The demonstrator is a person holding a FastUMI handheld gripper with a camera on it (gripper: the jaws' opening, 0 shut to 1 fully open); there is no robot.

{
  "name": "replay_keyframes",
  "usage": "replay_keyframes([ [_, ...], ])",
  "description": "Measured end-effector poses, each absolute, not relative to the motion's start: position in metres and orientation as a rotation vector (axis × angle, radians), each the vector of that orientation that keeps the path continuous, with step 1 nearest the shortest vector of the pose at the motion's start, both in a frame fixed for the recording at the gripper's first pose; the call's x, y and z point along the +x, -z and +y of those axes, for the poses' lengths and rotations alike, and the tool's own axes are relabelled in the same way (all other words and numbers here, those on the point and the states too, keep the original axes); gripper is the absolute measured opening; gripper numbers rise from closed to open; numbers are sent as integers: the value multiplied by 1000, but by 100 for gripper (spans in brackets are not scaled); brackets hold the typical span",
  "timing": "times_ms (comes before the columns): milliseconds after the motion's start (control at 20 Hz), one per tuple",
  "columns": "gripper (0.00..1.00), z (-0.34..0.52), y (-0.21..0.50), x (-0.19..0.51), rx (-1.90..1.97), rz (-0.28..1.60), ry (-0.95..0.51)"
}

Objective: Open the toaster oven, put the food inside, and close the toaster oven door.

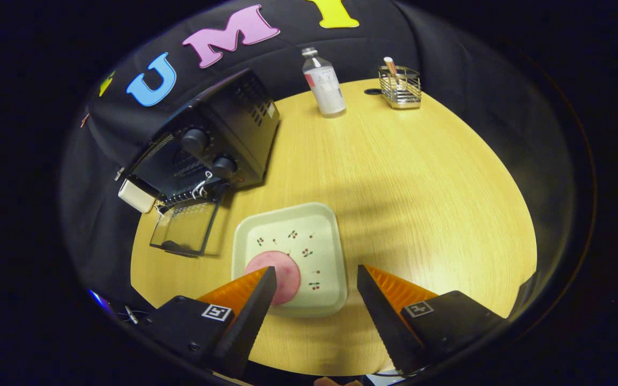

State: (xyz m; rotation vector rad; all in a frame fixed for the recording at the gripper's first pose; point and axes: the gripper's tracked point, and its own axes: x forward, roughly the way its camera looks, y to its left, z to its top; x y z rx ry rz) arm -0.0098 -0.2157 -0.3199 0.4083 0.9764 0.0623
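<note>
Pale yellow wood-grain laminate forms the round table (395, 177) on which we work, and black cloth hangs as the booth wall (448, 53) behind and around it. We hold the gripper (317, 281) above the near side of the table, its two orange-and-black fingers (244, 300) spread wide apart with nothing between them. Just ahead of the fingers lies a square cream plate (309, 236) printed with small cherry motifs, flat on the table. On the plate's near left part rests the food, a round pink item (282, 271); the left fingertip overlaps its edge in the view, and we cannot tell whether it touches. Beyond the plate and to the left stands the black toaster oven (207, 139), set at the table's far left edge against the cloth, with two round knobs (195, 140) on its front. Its glass door (183, 228) is folded down and lies open toward us, just beside the plate's left rim. Well beyond the fingers, at the far side of the table, a clear bottle (324, 83) with a white label stands upright. To its right, a wire-mesh holder (400, 86) carries a stick-like object. Soft shadows fall across the table between the plate and the bottle.
</note>
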Motion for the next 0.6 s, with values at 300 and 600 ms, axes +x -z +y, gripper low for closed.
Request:
replay_keyframes([
  [300, 99, -201, 333, -14, 394, 1004, -138],
  [600, 94, -197, 341, -17, 309, 1011, -135],
])
